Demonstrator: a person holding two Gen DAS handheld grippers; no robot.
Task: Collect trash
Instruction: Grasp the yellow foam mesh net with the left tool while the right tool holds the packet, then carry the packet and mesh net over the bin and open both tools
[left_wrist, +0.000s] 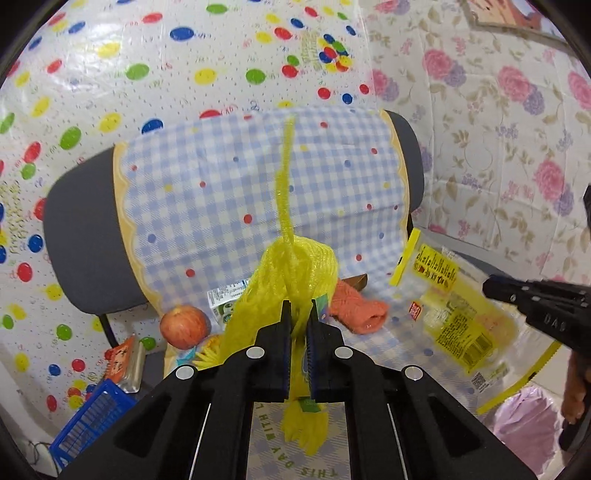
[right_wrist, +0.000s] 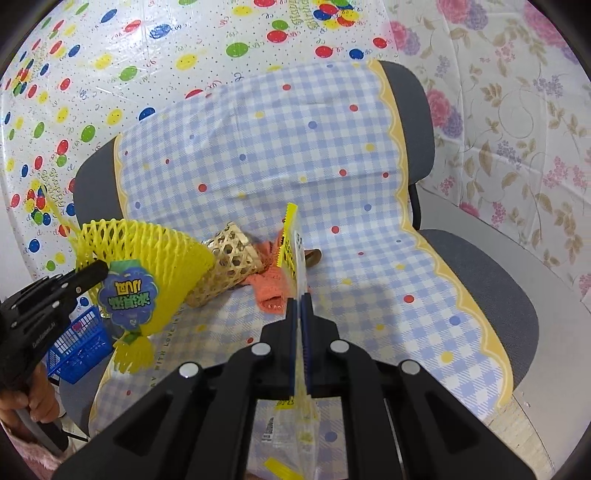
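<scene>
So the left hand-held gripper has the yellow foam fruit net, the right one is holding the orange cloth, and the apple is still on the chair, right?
Not quite. The right hand-held gripper is shut on the clear yellow-edged plastic bag, not the orange cloth, which lies on the chair; the right wrist view shows it. The left hand-held gripper does hold the yellow foam net, and the apple is on the chair.

place: home room | signs: office chair (right_wrist: 480, 266) under checked cloth (right_wrist: 277, 147); floral wall covering (right_wrist: 517, 129)
</scene>
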